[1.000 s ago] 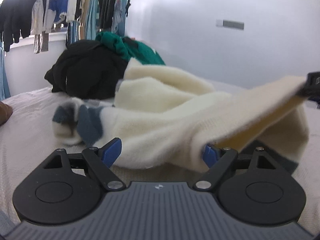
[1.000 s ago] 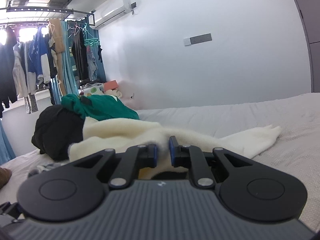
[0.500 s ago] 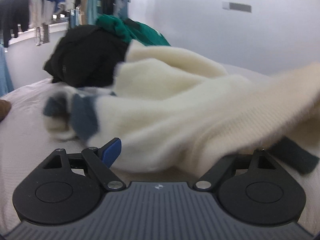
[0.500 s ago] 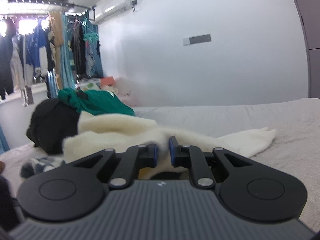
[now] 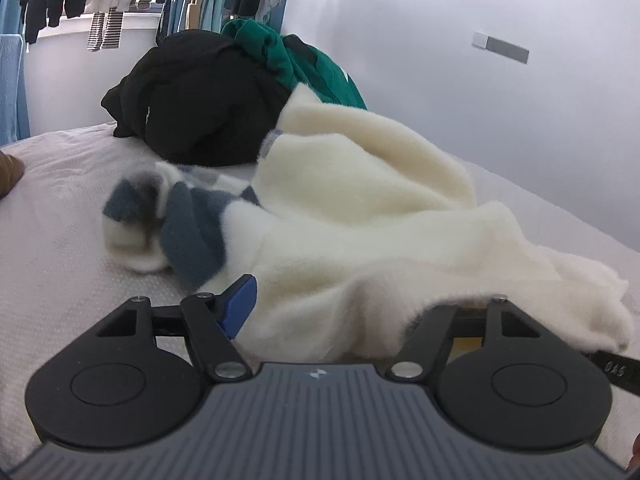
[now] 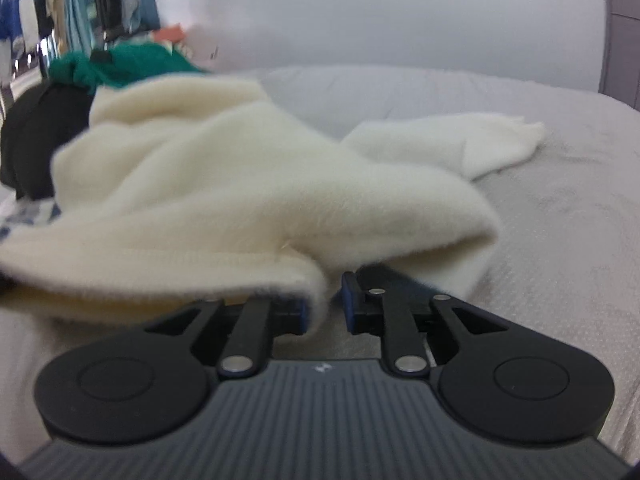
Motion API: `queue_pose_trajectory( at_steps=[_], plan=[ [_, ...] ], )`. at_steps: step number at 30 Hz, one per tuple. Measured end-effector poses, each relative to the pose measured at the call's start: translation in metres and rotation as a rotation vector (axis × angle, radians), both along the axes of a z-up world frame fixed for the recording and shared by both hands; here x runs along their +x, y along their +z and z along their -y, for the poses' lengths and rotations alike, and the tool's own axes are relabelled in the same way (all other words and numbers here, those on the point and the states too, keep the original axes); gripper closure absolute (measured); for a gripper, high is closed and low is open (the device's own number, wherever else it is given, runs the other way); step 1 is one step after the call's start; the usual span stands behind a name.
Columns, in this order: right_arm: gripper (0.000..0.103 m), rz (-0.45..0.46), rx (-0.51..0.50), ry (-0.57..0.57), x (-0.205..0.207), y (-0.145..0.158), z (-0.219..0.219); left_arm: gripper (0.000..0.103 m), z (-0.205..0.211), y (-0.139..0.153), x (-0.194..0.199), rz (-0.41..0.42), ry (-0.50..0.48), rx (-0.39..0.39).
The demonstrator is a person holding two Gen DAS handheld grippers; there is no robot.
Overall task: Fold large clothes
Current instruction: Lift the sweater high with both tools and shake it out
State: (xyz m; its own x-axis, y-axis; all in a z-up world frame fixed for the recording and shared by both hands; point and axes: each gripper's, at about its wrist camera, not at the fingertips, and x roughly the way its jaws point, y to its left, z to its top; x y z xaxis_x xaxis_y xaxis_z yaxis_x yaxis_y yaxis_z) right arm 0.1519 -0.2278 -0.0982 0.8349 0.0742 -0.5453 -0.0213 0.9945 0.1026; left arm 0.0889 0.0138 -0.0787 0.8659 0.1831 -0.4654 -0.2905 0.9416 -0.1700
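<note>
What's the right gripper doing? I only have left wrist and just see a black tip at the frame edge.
Observer: The right gripper is opening its jaws. A fold of the cream sweater hangs in the gap, and the pads are not pressing on it.
Operator: Can't make out the far sleeve from here. Where is it?
Observer: The sleeve lies flat on the bed, stretched away to the right, apart from the gripper.
Operator: Anything beyond the bed on that side?
Observer: A dark panel stands at the right edge of the right wrist view.
</note>
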Motion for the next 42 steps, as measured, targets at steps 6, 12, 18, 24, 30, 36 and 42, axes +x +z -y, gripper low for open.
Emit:
queue_pose_trajectory(
  at_steps=[6, 12, 18, 24, 30, 36, 42],
  plan=[
    [0.084, 0.177, 0.017, 0.016, -0.028, 0.026, -0.001, 0.045, -0.007, 0.008, -0.009, 0.039, -0.001, -0.065],
    [0.084, 0.354, -0.022, 0.019, -0.065, 0.061, -0.008, 0.072, -0.003, 0.040, -0.041, 0.162, -0.060, -0.075],
    [0.084, 0.403, 0.045, 0.006, -0.094, 0.102, 0.000, 0.076, -0.003, 0.079, -0.087, 0.303, -0.079, -0.083],
    [0.084, 0.468, 0.061, 0.054, -0.120, 0.155, -0.001, 0.076, -0.013, 0.126, -0.131, 0.404, -0.086, -0.149],
    [0.084, 0.559, 0.041, 0.107, -0.137, 0.226, -0.007, 0.076, -0.022, 0.207, -0.160, 0.503, -0.098, -0.150],
    [0.084, 0.652, 0.032, 0.128, -0.157, 0.317, -0.007, 0.076, -0.023, 0.323, -0.182, 0.605, -0.142, -0.089],
    [0.084, 0.748, 0.053, 0.164, -0.170, 0.409, 0.003, 0.076, -0.013, 0.445, -0.203, 0.690, -0.199, -0.018]
  ],
)
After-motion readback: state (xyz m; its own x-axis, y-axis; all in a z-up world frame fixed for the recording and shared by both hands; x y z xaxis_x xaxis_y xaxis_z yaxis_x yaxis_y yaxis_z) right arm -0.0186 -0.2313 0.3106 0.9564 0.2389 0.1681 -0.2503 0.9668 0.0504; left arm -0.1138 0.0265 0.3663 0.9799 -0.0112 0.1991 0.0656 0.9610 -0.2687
